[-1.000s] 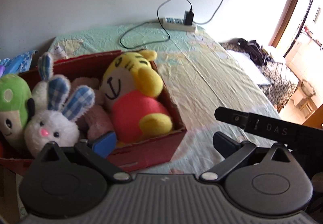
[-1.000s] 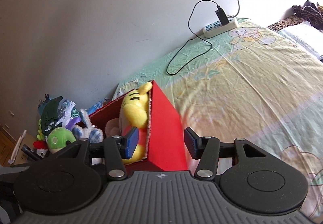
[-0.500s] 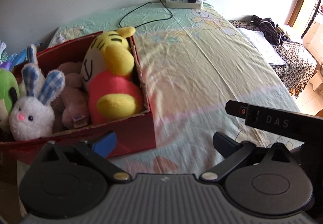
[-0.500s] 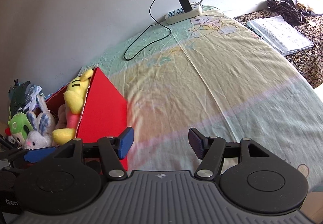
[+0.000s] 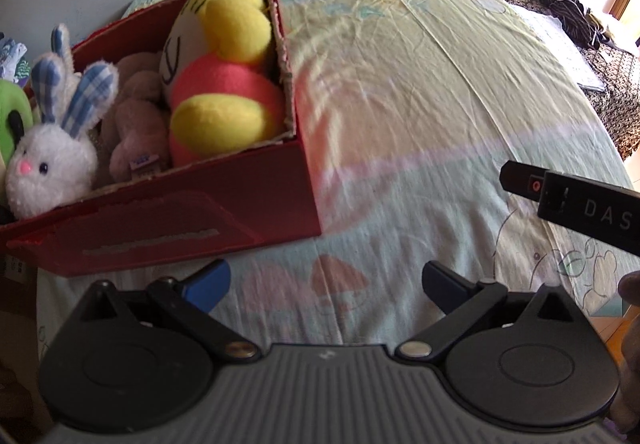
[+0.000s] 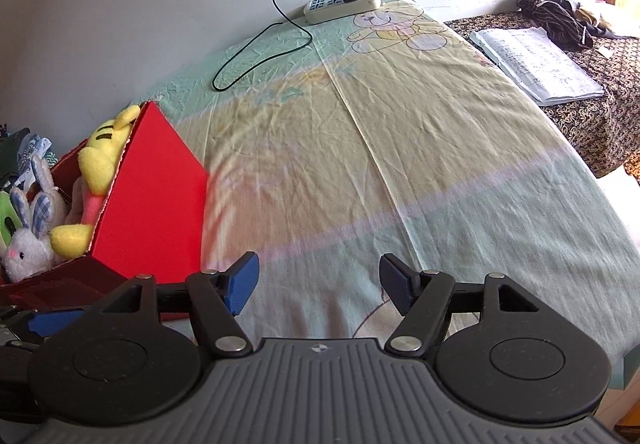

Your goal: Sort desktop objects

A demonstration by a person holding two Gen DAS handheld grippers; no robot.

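Observation:
A red cardboard box (image 5: 192, 220) (image 6: 156, 200) stands at the left of the bed. It holds a yellow tiger plush in a pink shirt (image 5: 224, 76) (image 6: 100, 164), a white rabbit with checked ears (image 5: 52, 160) (image 6: 28, 240) and a pinkish plush (image 5: 136, 124). My left gripper (image 5: 326, 286) hangs open over the sheet just right of the box's near corner, nothing between its blue pads. My right gripper (image 6: 318, 282) is over the bare sheet right of the box; its jaws are opening with nothing between them. Part of the right tool (image 5: 576, 204) shows at the left wrist view's right edge.
The pastel sheet (image 6: 400, 164) with bear prints covers the bed. A white power strip (image 6: 344, 4) with a black charger and a looping cable (image 6: 260, 48) lies by the wall. An open notebook (image 6: 536, 60) and dark clothes (image 6: 552, 16) lie on a patterned cover at right. A green plush (image 5: 12, 116) sits left of the box.
Both wrist views have tipped downward and shifted right, so the box slid left in both views. The right gripper's jaws have spread wider. The left jaws stayed apart.

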